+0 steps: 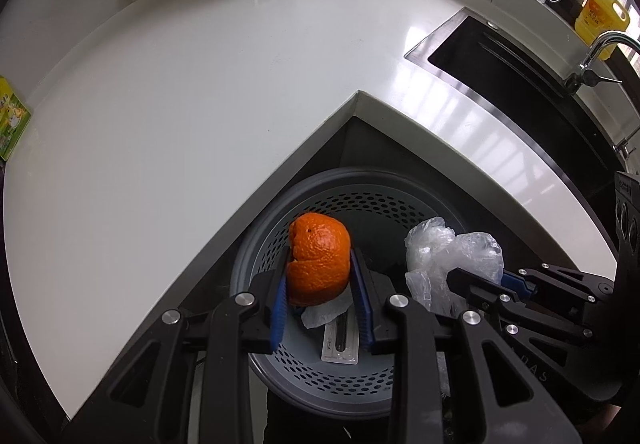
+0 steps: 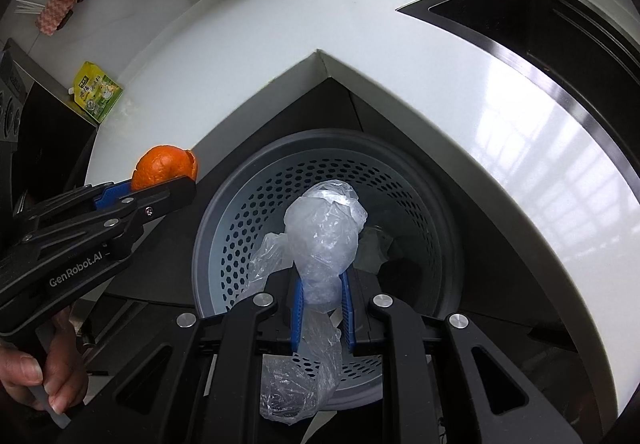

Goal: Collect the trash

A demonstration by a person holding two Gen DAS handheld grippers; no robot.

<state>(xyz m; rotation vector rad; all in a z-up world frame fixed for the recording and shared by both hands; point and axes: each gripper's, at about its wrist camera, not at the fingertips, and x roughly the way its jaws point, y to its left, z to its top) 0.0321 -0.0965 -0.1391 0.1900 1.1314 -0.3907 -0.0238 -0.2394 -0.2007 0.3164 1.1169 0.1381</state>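
below, the bin (image 1: 256,244) floor is half hidden; left jaws grip orange peel (image 1: 318,260), right jaws crumpled plastic (image 2: 320,236).

Green packet (image 1: 12,119) cut by left edge, print unreadable. Bin (image 1: 256,244) floor mostly hidden behind orange peel (image 1: 318,264) and plastic bag (image 1: 452,256). Hand (image 2: 36,380) cropped at frame corner.

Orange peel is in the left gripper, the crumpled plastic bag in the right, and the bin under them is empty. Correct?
Not quite: the bin isn't empty. The left wrist view shows white paper and a flat white package at its bottom. The rest holds: orange peel in the left gripper, plastic bag in the right gripper.
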